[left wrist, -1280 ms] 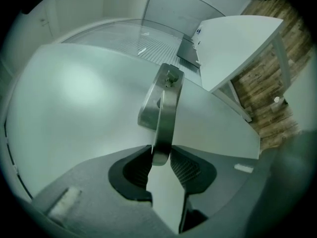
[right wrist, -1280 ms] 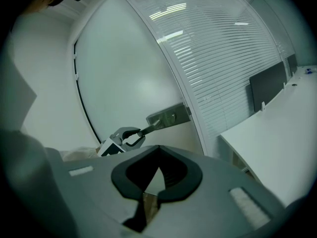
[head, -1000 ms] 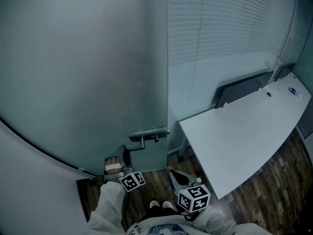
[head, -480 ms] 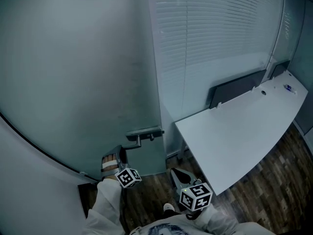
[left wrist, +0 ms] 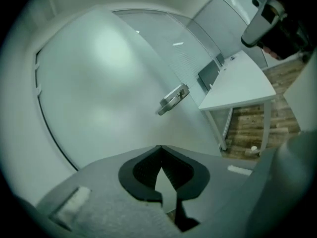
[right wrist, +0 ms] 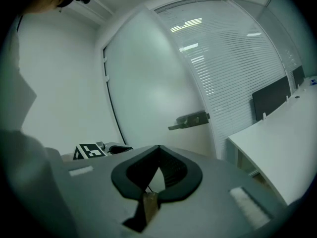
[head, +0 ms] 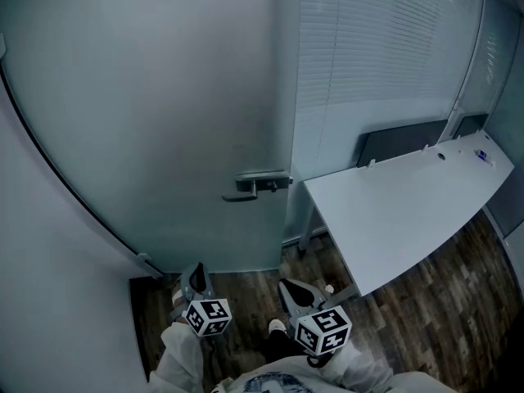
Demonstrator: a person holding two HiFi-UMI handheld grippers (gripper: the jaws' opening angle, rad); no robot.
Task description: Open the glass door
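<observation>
Glass door (head: 180,137), handle (head: 258,184) at its right edge, desk (head: 409,211) corner just beside; my left gripper (head: 194,279) and right gripper (head: 295,292), jaws together, empty, hang apart from it. Frosting hides everything beyond.

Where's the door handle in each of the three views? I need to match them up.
Head view: door handle near centre, at the glass door's right edge.
Left gripper view: handle near centre, tilted.
Right gripper view: handle slightly right of centre.
Shared landmark: white desk, right of the handle in every view.
</observation>
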